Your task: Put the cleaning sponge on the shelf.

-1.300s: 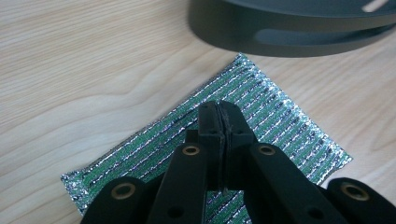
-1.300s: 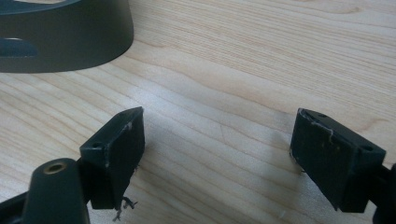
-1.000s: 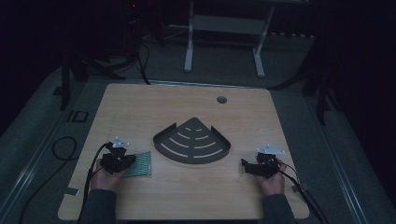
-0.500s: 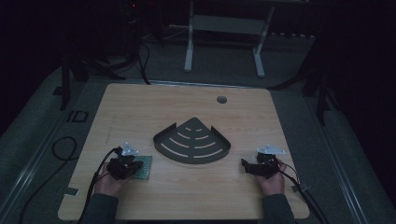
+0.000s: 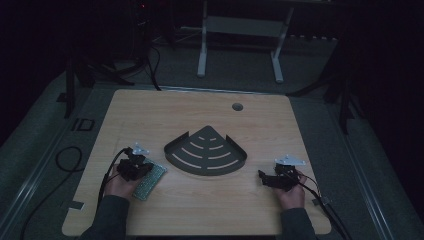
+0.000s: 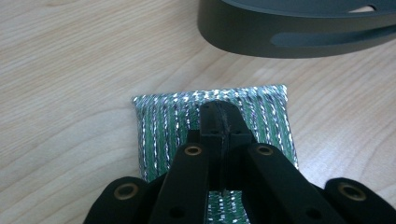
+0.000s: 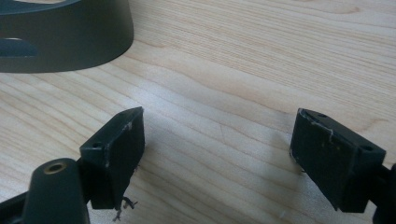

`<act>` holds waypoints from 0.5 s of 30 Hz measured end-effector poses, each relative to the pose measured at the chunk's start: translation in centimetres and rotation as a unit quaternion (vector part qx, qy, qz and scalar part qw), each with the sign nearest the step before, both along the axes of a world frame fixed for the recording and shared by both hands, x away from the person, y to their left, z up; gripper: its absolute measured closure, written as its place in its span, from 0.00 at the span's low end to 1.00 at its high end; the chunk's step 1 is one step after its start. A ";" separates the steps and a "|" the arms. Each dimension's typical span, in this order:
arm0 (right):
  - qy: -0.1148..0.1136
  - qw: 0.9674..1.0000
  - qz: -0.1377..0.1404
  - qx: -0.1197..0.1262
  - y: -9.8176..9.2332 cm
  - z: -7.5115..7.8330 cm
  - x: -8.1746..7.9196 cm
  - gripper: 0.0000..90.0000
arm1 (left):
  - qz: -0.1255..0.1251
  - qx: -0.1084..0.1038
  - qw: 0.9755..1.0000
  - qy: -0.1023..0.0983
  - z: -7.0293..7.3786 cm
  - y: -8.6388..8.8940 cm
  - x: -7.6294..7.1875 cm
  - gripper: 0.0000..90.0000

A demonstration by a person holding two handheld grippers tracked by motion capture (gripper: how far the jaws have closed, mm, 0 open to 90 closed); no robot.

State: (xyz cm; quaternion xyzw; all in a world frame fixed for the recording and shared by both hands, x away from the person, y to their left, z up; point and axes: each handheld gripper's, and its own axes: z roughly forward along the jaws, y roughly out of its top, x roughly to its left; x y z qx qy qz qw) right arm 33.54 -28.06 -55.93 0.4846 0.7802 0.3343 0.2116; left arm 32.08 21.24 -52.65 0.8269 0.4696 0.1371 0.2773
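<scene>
A: High view: what's new at lower left?
B: The left gripper (image 5: 134, 167) sits further right than a sec ago, on the green scouring pad (image 5: 148, 181), left of the dark corner tray (image 5: 206, 151). Right gripper (image 5: 276, 180) idle, lower right.
A: Left gripper view?
B: Jaws have just closed together, tips pinching the pad's (image 6: 163, 122) weave at frame centre; tray wall (image 6: 299, 32) across the top. Grasp looks made, so a lift can follow.
A: Right gripper view?
B: Jaws wide apart over bare table (image 7: 224, 93).
</scene>
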 end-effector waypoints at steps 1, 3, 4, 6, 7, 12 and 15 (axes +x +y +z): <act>0.000 1.000 0.000 0.000 0.0 0.0 0.0 0.19 | 0.002 -0.002 1.000 0.000 0.0 0.1 0.1 1.00; 0.000 1.000 0.000 0.000 0.0 0.0 0.0 0.19 | 0.003 -0.003 1.000 0.001 0.0 0.2 0.1 1.00; 0.000 1.000 0.000 0.000 0.0 0.0 0.0 0.19 | 0.011 -0.007 1.000 -0.001 0.2 0.5 -0.1 0.95; 0.000 1.000 0.000 0.000 0.0 0.0 0.0 0.19 | 0.017 -0.012 1.000 -0.001 0.5 0.8 -0.2 0.92; 0.000 1.000 0.000 0.000 0.0 0.0 0.0 0.19 | 0.028 -0.020 0.999 -0.002 0.9 1.4 -0.5 0.91; 0.000 1.000 0.000 0.000 0.0 0.0 0.0 0.19 | 0.063 -0.036 0.997 0.015 1.8 3.4 -1.4 0.87; 0.000 1.000 0.000 0.000 0.0 0.0 0.0 0.19 | 0.070 -0.040 0.996 0.024 1.8 4.0 -1.7 0.86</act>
